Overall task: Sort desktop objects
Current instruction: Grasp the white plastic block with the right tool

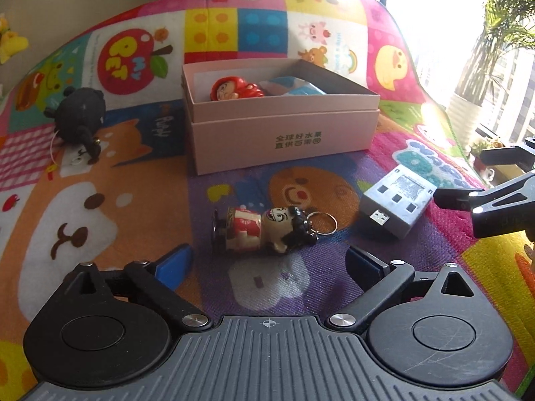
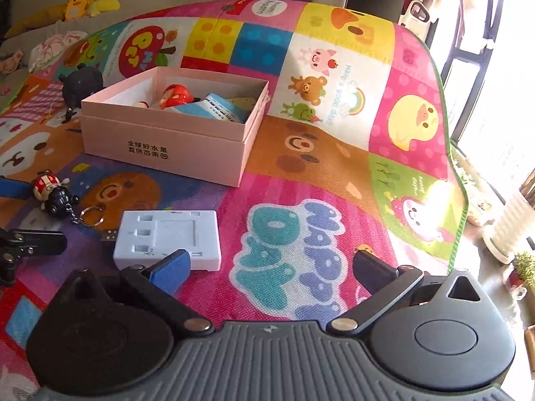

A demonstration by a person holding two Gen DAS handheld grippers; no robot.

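Woven cartoon-print mat (image 1: 100,200), bright patchwork squares. Rectangular pink cardboard box (image 1: 284,140) upon it, holding a glossy red-haired figurine (image 1: 234,88). Matte pale-blue slab charger (image 1: 396,200) with USB plug, right of a lacquered doll keychain (image 1: 264,229) lying flat. Left gripper (image 1: 271,260) spread wide, empty, just before the keychain. Right gripper (image 2: 271,267) likewise agape, gripping nothing, by the charger.

Each wrist camera looks forward and down along its own spread jaws, close above the cartoon mat (image 1: 100,220). Both views share the pink box (image 1: 284,133) ahead, the doll keychain (image 1: 267,229) and the white charger (image 2: 167,237).
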